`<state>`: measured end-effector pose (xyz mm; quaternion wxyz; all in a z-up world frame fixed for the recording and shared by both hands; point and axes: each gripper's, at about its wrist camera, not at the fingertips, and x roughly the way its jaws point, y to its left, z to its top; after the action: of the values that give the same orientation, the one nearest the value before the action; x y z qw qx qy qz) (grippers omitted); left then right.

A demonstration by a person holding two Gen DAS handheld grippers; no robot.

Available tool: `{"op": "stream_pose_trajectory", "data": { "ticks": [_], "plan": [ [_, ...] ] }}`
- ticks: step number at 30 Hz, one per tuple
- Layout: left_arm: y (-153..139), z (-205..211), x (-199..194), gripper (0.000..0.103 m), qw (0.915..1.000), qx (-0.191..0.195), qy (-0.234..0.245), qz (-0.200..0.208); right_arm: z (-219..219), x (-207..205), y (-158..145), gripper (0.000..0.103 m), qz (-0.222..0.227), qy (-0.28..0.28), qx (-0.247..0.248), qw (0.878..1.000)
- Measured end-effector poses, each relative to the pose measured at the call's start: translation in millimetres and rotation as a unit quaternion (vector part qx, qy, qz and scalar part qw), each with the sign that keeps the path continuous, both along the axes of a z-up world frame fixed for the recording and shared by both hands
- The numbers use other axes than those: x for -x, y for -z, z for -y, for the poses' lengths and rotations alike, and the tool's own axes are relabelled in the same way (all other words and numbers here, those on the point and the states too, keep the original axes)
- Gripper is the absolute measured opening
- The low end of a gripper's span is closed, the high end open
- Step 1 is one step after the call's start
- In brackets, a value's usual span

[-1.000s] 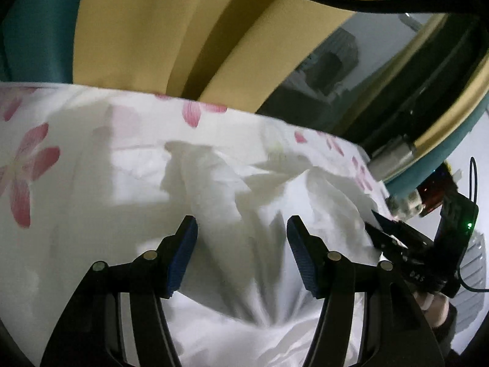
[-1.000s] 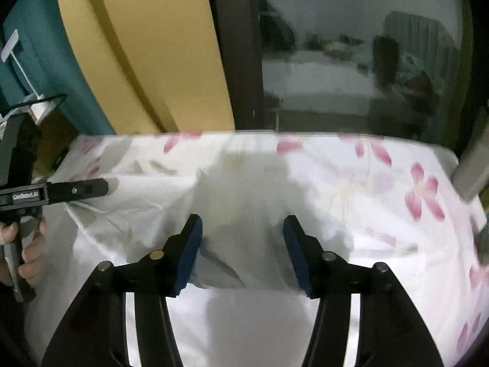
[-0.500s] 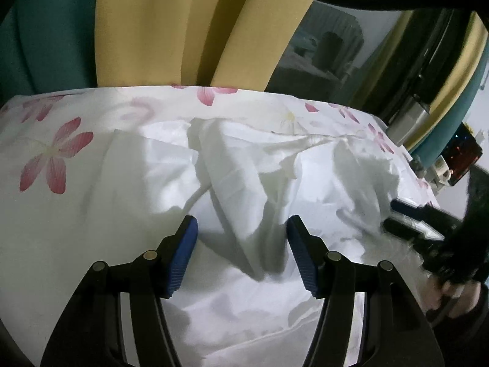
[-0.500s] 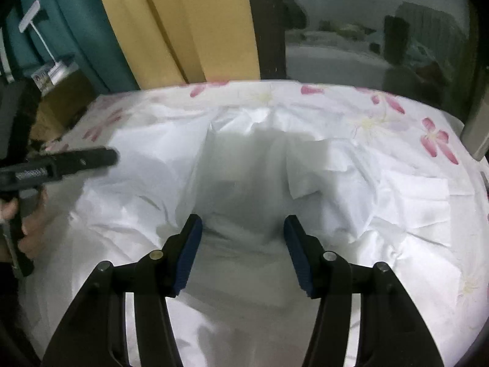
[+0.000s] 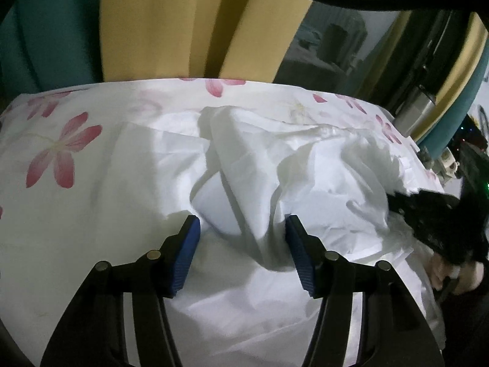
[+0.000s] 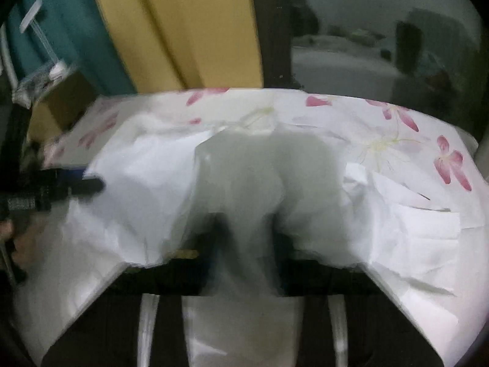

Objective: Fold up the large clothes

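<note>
white garment (image 5: 275, 165) lying crumpled on the flower-print sheet (image 5: 58, 156). left gripper (image 5: 243, 253) spread, a raised fold standing between its blue pads (image 5: 188, 253) but not yet pinched; its jaws are closing slightly. right gripper (image 6: 247, 244) closing, with cloth bunched between its blurred fingers (grip not clearly visible). likely risks: the left pads catch the sheet with the garment, or the right pinches several layers at once, so a lift would drag the pile askew.
</note>
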<state>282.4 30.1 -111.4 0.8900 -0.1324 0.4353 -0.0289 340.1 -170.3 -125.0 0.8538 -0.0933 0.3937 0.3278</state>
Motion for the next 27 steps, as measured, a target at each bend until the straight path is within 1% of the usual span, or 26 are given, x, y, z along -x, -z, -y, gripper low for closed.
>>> {"op": "stream_pose_trajectory", "data": {
  "ticks": [1,3,5,8,10,12,14,15,18,19,20,22,23,25,27],
  "plan": [
    [-1,-3,2,0.061,1.0,0.002,-0.007,0.0,1,7,-1,0.004,0.001,-0.007,0.0,1.0],
    [-4,-8,6,0.061,0.9997,0.011,-0.02,0.006,2,23,-2,0.003,0.003,-0.021,0.008,1.0],
    [-12,-13,10,0.061,0.9989,0.022,-0.03,0.027,3,39,-3,0.003,0.024,-0.023,0.037,0.999],
    [-26,-11,9,0.061,0.9978,0.019,-0.037,0.052,9,55,-3,0.003,0.035,-0.024,0.054,0.998],
    [-31,-7,2,0.061,0.9975,0.019,-0.033,0.06,13,64,-1,0.004,0.043,-0.025,0.072,0.996],
    [-32,-1,-8,0.061,0.9978,0.007,-0.027,0.061,17,67,-2,0.005,0.041,-0.024,0.077,0.996],
    [-25,2,-18,0.061,0.9986,-0.011,-0.028,0.045,20,69,-6,0.008,0.036,-0.027,0.078,0.996],
    [-21,3,-21,0.061,0.9989,-0.011,-0.026,0.036,21,70,-9,0.009,0.036,-0.026,0.078,0.996],
    [-8,3,-20,0.061,0.9997,-0.011,-0.014,0.015,22,73,-21,0.019,0.038,-0.035,0.06,0.997],
    [-4,2,-18,0.061,0.9998,-0.013,-0.013,0.011,21,72,-27,0.03,0.041,-0.039,0.052,0.997],
    [-1,1,-15,0.061,0.9999,-0.009,-0.013,0.005,19,70,-32,0.049,0.044,-0.04,0.044,0.997],
    [2,-2,-9,0.061,0.9999,-0.003,-0.013,0.003,12,63,-43,0.065,0.057,-0.041,0.009,0.998],
    [2,-2,-5,0.061,0.9999,-0.006,-0.011,0.004,7,57,-48,0.065,0.063,-0.043,-0.012,0.997],
    [2,-2,-1,0.061,0.9999,-0.006,-0.01,0.003,-4,48,-52,0.065,0.067,-0.049,-0.033,0.996],
    [1,-2,4,0.061,1.0,-0.004,-0.007,0.001,-18,37,-47,0.065,0.062,-0.059,-0.045,0.995]
  ]
}}
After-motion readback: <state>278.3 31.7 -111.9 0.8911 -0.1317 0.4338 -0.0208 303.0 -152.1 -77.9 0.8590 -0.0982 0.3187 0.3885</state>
